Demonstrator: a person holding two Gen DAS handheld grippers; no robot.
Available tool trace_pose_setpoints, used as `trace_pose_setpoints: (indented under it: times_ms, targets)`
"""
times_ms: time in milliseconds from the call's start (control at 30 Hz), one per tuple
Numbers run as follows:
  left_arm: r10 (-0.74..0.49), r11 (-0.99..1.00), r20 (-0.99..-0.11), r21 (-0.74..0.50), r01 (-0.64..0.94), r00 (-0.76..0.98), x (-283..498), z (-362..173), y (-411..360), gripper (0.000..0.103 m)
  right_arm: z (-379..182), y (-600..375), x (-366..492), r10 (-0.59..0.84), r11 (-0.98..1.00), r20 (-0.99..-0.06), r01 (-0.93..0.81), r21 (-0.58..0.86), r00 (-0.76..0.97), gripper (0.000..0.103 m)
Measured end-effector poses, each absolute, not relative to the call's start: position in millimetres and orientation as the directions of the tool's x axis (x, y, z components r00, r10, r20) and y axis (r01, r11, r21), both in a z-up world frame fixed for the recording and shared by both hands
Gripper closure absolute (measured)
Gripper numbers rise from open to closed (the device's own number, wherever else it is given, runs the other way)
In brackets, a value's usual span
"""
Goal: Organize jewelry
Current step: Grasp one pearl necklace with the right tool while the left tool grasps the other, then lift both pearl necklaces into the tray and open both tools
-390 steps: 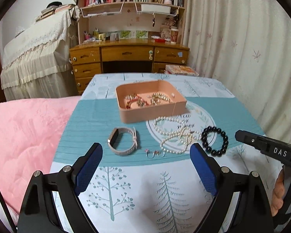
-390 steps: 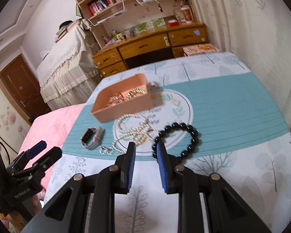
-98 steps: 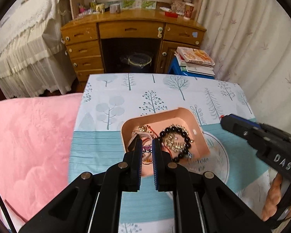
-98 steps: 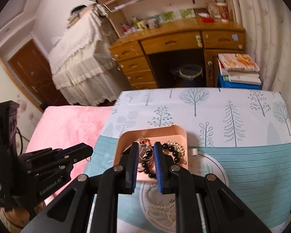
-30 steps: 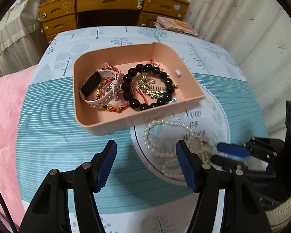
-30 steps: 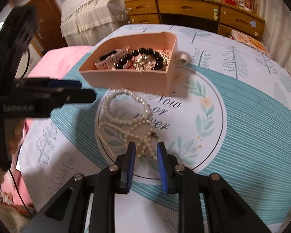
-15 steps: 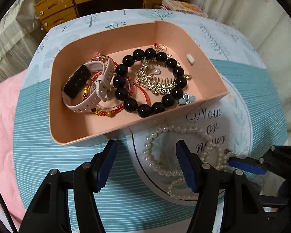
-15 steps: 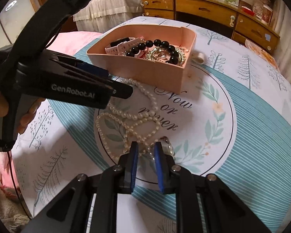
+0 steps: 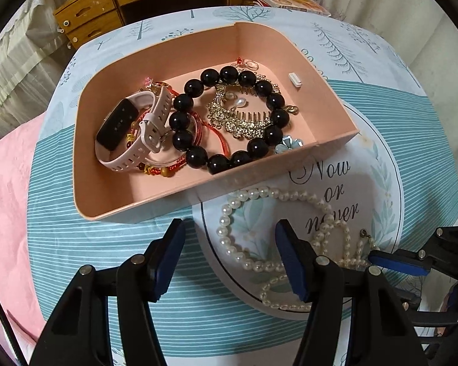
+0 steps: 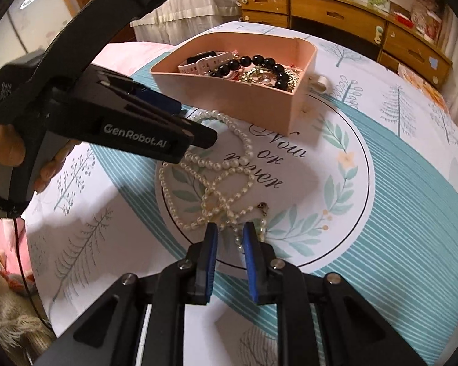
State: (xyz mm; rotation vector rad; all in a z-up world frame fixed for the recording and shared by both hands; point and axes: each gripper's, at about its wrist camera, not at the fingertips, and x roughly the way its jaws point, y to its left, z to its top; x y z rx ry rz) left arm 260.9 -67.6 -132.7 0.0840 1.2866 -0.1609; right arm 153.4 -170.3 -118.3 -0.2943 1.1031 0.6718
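Note:
A pink tray (image 9: 85, 189) holds a pink watch (image 9: 128, 128), a black bead bracelet (image 9: 229, 122), a gold comb (image 9: 244, 119) and small pieces. A white pearl necklace (image 9: 250, 196) lies tangled on the tablecloth in front of the tray; it also shows in the right wrist view (image 10: 216, 183). My left gripper (image 9: 229, 259) is open above the necklace's left loops. My right gripper (image 10: 230, 238) is low at the necklace's near end, its jaws narrowly apart around pearl strands. The tray also shows in the right wrist view (image 10: 229, 97).
The tablecloth has a round white print with lettering (image 10: 278, 158). A pink blanket (image 9: 3, 183) lies left of the table. A wooden desk with drawers (image 10: 336, 12) stands behind. A small white object (image 10: 319, 82) lies by the tray's right corner.
Both grippers have moved closer to the pearl necklace. The right gripper's jaws have come around its near strands. The left gripper has stayed open.

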Motion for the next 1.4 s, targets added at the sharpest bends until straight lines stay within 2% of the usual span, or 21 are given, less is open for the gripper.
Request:
trace_pose_setpoints:
  times_ms: [33, 167, 233, 267, 300, 533, 833, 1200, 1400]
  targets:
    - [-0.075, 0.985, -0.959, -0.028, 0.172, 0.272, 259.4, -131.9, -69.5, 0.05, -118.0, -169.6, 151.7, 0.349, 0.766, -0.893, -0.635, 0.098, 0.284, 0.086]
    - [-0.084, 0.979, -0.957, -0.027, 0.203, 0.276, 254.3, -129.0, -78.7, 0.072, -118.6, -166.0, 150.5, 0.328, 0.766, -0.897, -0.64, 0.07, 0.295, 0.087]
    - [-0.094, 0.976, -0.956, -0.033, 0.216, 0.276, 252.6, -127.9, -83.1, 0.084, -118.8, -163.9, 150.4, 0.303, 0.771, -0.902, -0.635, 0.042, 0.308, 0.092]
    - [-0.099, 0.975, -0.956, -0.037, 0.219, 0.276, 251.6, -127.4, -85.2, 0.093, -119.0, -163.8, 151.8, 0.293, 0.776, -0.903, -0.63, 0.033, 0.313, 0.096]
    - [-0.106, 0.975, -0.956, -0.046, 0.217, 0.275, 251.1, -127.4, -86.4, 0.097, -118.9, -164.0, 152.8, 0.291, 0.781, -0.905, -0.624, 0.038, 0.31, 0.098]
    - [-0.192, 0.973, -0.947, -0.149, 0.178, 0.256, 241.7, -125.6, -70.3, 0.098, -99.7, -173.1, 148.4, 0.31, 0.828, -0.884, -0.557, 0.071, 0.349, 0.099]
    - [-0.241, 0.966, -0.895, -0.182, 0.185, 0.375, 210.4, -62.6, -44.8, 0.098, -7.5, -174.7, 130.7, 0.402, 0.852, -0.763, -0.513, 0.109, 0.506, 0.099]
    - [-0.217, 0.97, -0.807, -0.114, 0.214, 0.55, 195.5, 39.4, -25.5, 0.098, 85.8, -146.6, 128.2, 0.419, 0.875, -0.621, -0.477, 0.081, 0.663, 0.099]
    - [-0.174, 0.977, -0.776, -0.06, 0.204, 0.606, 203.4, 66.3, -22.3, 0.098, 127.7, -134.9, 141.2, 0.408, 0.896, -0.542, -0.437, 0.082, 0.735, 0.099]
